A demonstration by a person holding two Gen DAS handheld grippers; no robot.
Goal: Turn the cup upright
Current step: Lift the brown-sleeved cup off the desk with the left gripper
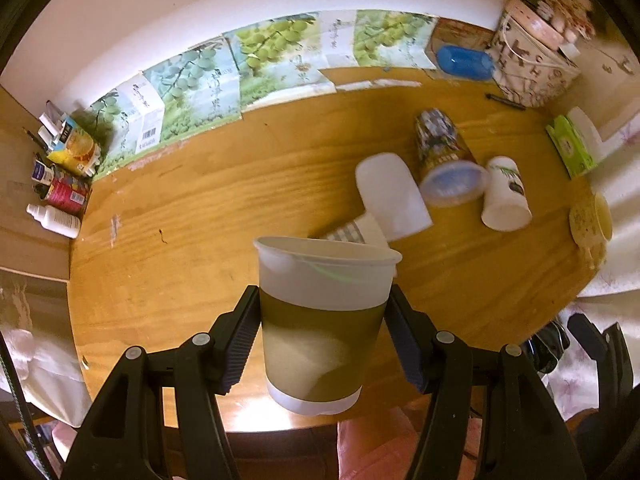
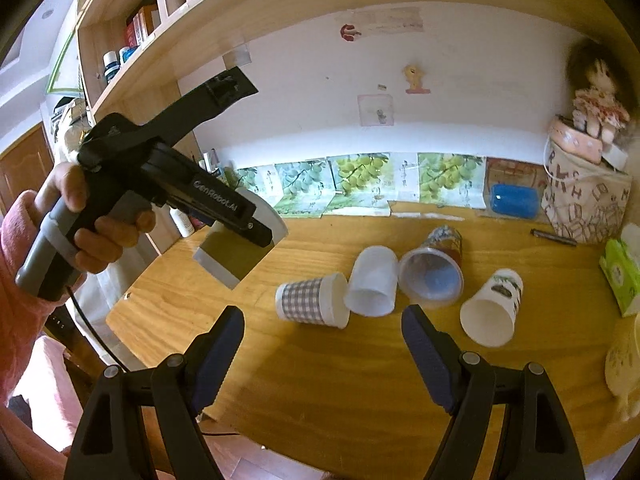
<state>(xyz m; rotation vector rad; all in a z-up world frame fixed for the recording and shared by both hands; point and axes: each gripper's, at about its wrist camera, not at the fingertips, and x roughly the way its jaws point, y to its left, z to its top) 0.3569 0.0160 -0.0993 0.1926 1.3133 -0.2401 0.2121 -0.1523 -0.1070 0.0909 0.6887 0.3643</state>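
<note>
My left gripper (image 1: 322, 300) is shut on a green-banded white paper cup (image 1: 320, 320), held mouth-up above the wooden table (image 1: 200, 208). In the right wrist view the same cup (image 2: 236, 256) hangs tilted in the left gripper, high over the table's left side. My right gripper (image 2: 322, 328) is open and empty, above the table's front. Several cups lie on their sides beyond it: a checked cup (image 2: 310, 300), a frosted plastic cup (image 2: 372, 282), a patterned cup with a blue inside (image 2: 434, 272) and a white printed cup (image 2: 494, 306).
Grape-print cartons (image 2: 360, 180) line the back wall. A blue container (image 2: 514, 198), a lettered bucket with a doll (image 2: 584, 196), a pen (image 2: 554, 237) and a green tissue pack (image 2: 620, 276) are at the right. Bottles and cans (image 1: 60, 184) crowd the left corner.
</note>
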